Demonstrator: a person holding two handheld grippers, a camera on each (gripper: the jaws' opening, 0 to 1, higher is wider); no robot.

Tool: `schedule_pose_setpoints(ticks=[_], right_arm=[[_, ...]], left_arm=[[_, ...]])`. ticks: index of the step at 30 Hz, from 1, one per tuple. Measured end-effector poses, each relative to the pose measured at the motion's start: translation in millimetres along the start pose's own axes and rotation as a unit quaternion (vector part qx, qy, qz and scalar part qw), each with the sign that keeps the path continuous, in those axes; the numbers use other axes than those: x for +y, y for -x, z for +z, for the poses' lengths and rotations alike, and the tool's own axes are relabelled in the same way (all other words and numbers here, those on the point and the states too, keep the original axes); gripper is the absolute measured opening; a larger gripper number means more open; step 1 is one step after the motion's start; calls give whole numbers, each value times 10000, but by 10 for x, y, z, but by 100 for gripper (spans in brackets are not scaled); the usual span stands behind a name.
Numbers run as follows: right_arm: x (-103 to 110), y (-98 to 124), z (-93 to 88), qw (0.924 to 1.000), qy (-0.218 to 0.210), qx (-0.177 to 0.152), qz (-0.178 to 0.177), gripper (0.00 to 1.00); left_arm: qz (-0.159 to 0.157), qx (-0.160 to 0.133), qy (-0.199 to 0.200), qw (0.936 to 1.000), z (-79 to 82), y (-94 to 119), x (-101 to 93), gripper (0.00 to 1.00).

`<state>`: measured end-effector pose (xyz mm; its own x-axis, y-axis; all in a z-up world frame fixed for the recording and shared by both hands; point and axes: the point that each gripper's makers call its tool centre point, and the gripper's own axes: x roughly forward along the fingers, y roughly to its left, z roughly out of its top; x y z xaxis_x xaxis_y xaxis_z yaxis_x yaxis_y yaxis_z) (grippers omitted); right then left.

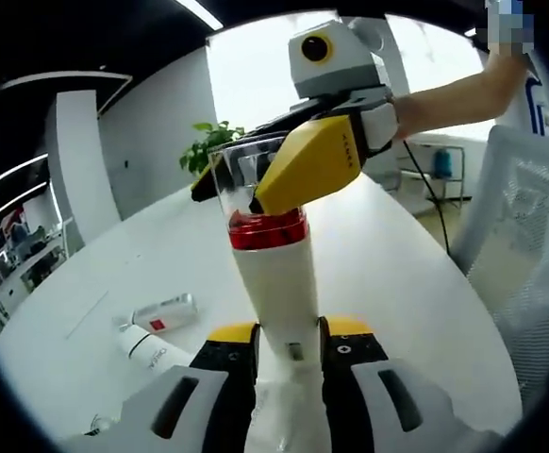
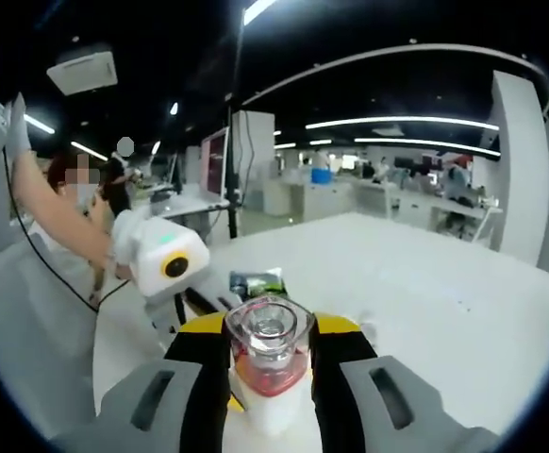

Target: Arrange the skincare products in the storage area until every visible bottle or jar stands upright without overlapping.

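Observation:
A white bottle [image 1: 276, 278] with a red band and a clear cap [image 1: 240, 177] is held up off the white table [image 1: 407, 283]. My left gripper [image 1: 289, 338] is shut on the bottle's white body. My right gripper [image 1: 279, 189] comes in from the upper right, its yellow jaws shut on the clear cap. In the right gripper view the same cap [image 2: 269, 330] sits between my right gripper's [image 2: 270, 347] jaws, and the left gripper [image 2: 199, 304] reaches in from the left below it. Two white tubes, one with a red label [image 1: 164, 312] and one plain [image 1: 147, 347], lie flat on the table.
A potted plant [image 1: 208, 146] stands at the table's far side. A white mesh chair [image 1: 524, 255] is on the right. A person's arm [image 1: 444, 99] stretches behind the right gripper. A small dark packet [image 2: 258, 281] lies on the table past the cap.

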<state>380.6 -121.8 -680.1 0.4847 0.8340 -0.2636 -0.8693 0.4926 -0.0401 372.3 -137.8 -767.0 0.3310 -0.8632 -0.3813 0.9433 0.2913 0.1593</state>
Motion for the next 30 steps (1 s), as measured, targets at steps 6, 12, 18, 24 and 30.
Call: schedule_pose_setpoints(ticks=[6, 12, 18, 24, 30], right_arm=[[-32, -5, -10, 10000, 61, 28, 50, 33], [-58, -33, -91, 9997, 126, 189, -33, 37], [-39, 6, -99, 9997, -38, 182, -162, 50], [-71, 60, -133, 9989, -104, 278, -370, 57], [-54, 118, -169, 9978, -166, 422, -490, 65]], left_arm=[[-1, 20, 16, 10000, -4, -21, 13, 29], [26, -2, 11, 10000, 25, -13, 29, 30], [62, 50, 39, 10000, 53, 62, -5, 33], [249, 154, 98, 9995, 102, 180, 28, 37], [475, 434, 224, 9977, 37, 362, 20, 44]])
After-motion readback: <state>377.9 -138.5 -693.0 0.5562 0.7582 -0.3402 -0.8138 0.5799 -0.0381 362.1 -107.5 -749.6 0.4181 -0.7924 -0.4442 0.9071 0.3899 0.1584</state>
